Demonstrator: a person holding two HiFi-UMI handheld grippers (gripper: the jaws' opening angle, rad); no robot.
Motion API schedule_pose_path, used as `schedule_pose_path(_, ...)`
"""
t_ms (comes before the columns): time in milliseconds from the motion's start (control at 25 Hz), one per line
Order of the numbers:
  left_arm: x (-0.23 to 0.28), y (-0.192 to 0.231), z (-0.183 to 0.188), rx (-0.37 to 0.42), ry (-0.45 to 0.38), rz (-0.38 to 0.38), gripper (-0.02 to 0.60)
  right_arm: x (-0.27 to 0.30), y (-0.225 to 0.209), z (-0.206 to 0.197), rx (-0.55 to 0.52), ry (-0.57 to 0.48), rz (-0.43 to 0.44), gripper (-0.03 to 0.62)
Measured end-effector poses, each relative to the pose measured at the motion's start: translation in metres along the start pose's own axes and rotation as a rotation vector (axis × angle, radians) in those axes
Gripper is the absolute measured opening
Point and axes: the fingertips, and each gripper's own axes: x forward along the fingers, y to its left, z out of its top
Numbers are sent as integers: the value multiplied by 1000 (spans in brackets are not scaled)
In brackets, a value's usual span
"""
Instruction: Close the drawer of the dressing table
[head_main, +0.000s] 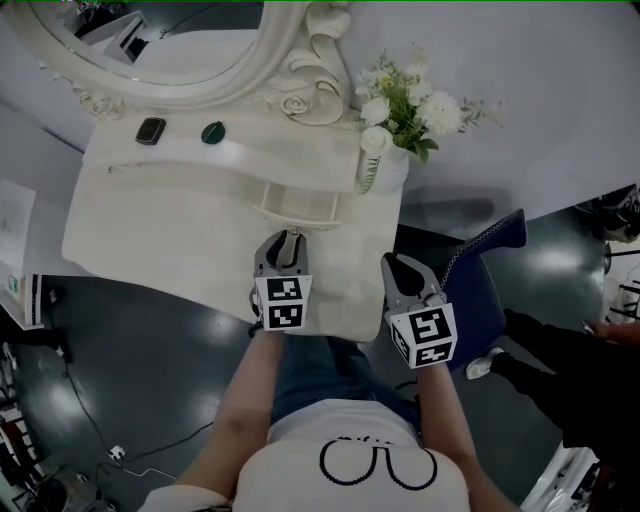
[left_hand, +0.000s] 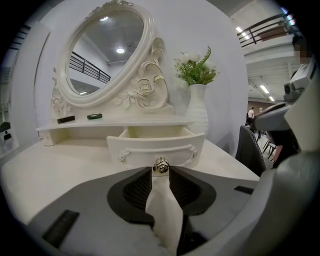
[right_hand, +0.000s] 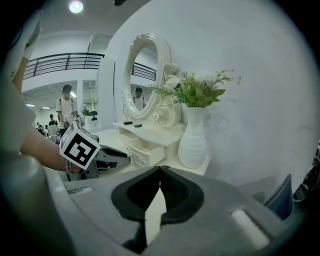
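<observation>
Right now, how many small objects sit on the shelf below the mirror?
2: a black rectangular one at left, a green oval one just right of it.

Grey left gripper (head_main: 287, 240), right gripper (head_main: 397, 266), black-white marker cubes (head_main: 281, 303); white T-shirt (head_main: 350, 475), blue jeans (head_main: 310, 375)

Bottom centre, the right gripper (right_hand: 160, 168) has its jaws tip to tip with nothing between them, and a pale sliver shows through the slit below. In from the left comes the left gripper (right_hand: 128, 156), marker cube (right_hand: 80, 145) on top, its tips at the knob (right_hand: 133, 157) on the drawer (right_hand: 150, 150), which stands pulled out. Just right of the drawer a white vase (right_hand: 192, 137) stands upright on the desk (right_hand: 107, 136), holding green sprigs and white flowers (right_hand: 197, 90). Behind rises the oval mirror (right_hand: 145, 75) in its carved frame. Two small dark things (right_hand: 128, 122) lie on the shelf. Far left, people (right_hand: 66, 105) stand in the hall. Lower right, there's a blue chair back (right_hand: 280, 197).
</observation>
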Motion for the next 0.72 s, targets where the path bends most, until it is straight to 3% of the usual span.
schedule_pose_path(720,6,-3,7,33,53,-90,89,-2,-3,12,46,-17,-64,3)
